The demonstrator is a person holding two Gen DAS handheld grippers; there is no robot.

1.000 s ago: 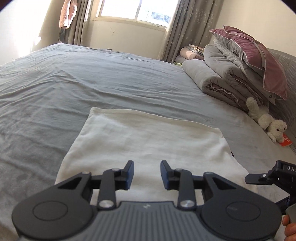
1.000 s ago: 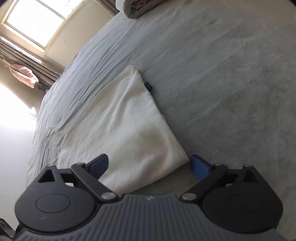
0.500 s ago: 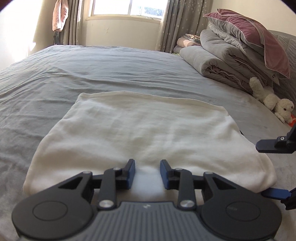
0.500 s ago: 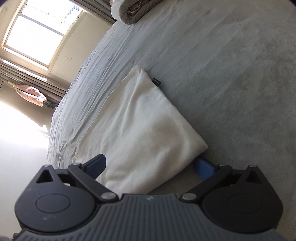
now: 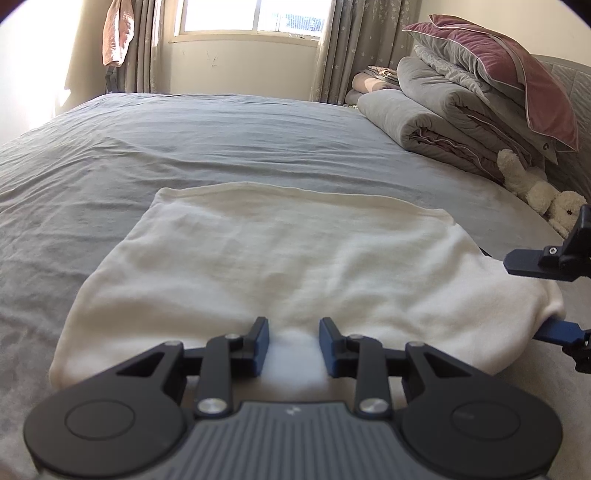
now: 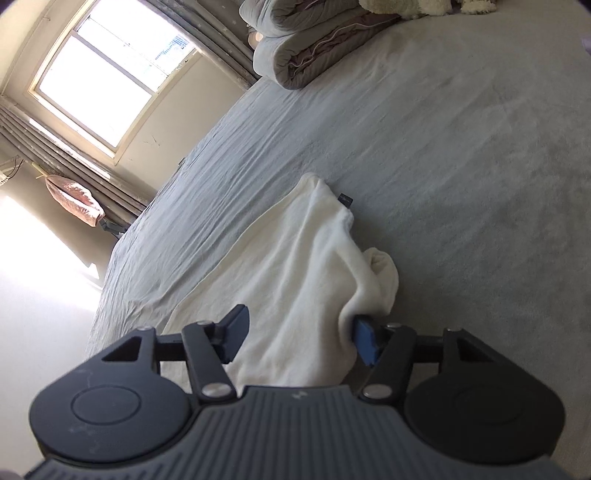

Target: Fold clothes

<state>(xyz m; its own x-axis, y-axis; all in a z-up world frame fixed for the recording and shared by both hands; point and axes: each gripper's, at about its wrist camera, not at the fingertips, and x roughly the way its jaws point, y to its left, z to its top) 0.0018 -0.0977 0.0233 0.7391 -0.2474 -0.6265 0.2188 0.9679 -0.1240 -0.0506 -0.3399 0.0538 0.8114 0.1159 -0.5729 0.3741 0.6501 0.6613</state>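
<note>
Folded cream fleece garment (image 5: 295, 266) laid flat on grey bed (image 5: 184, 147), long axis crosswise in left view, left gripper (image 5: 292, 345) jaws narrowly spread over near hem, right gripper (image 6: 299, 334) jaws just closing, corner bunched between them, black tag (image 6: 345, 199) seen only in right view.

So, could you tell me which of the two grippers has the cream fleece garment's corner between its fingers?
The right gripper: the cream fleece garment bunches at its corner between closing jaws. The left gripper sits at the near edge's middle.

A bed (image 5: 229, 140) with a wrinkled grey sheet fills the room. Behind it, a bright window (image 5: 251, 16) in a cream wall, flanked by grey curtains (image 5: 351, 44). Folded quilts (image 5: 436, 110), a mauve pillow (image 5: 517, 70) and a plush toy (image 5: 539, 188) lie at right.
</note>
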